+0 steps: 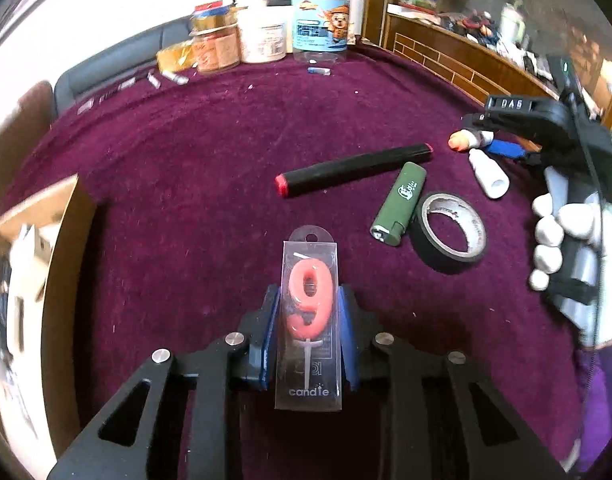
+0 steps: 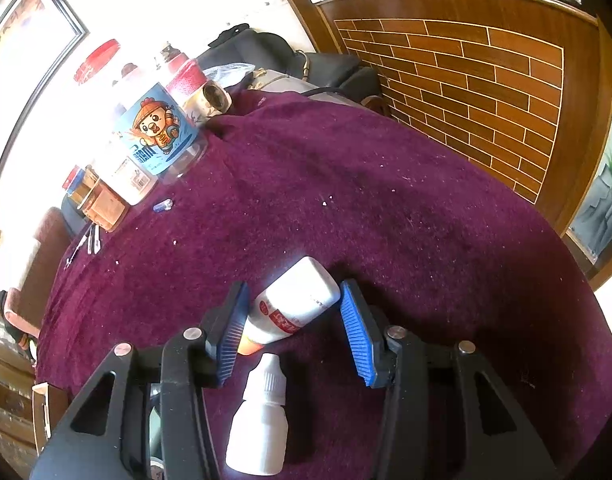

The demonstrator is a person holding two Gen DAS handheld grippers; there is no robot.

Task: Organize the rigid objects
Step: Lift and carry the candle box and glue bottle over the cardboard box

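My left gripper (image 1: 307, 292) is shut on a clear candle package (image 1: 309, 320) holding a pink number-nine candle, its blue pads pressing both long sides over the purple cloth. A white bottle (image 2: 296, 300) with an orange cap lies slanted between the blue pads of my right gripper (image 2: 294, 285), which touch it at both ends. In the left wrist view the right gripper (image 1: 489, 136) is at the far right, held by a white-gloved hand (image 1: 553, 232). A small white dropper bottle (image 2: 262, 420) lies just below that gripper.
On the cloth lie a black marker with red ends (image 1: 353, 170), a green lighter (image 1: 399, 204) and a black tape roll (image 1: 449, 232). An open cardboard box (image 1: 46, 240) stands at the left. Jars (image 1: 321, 24) line the far edge. A brick-patterned wooden counter (image 2: 465, 80) stands to the right.
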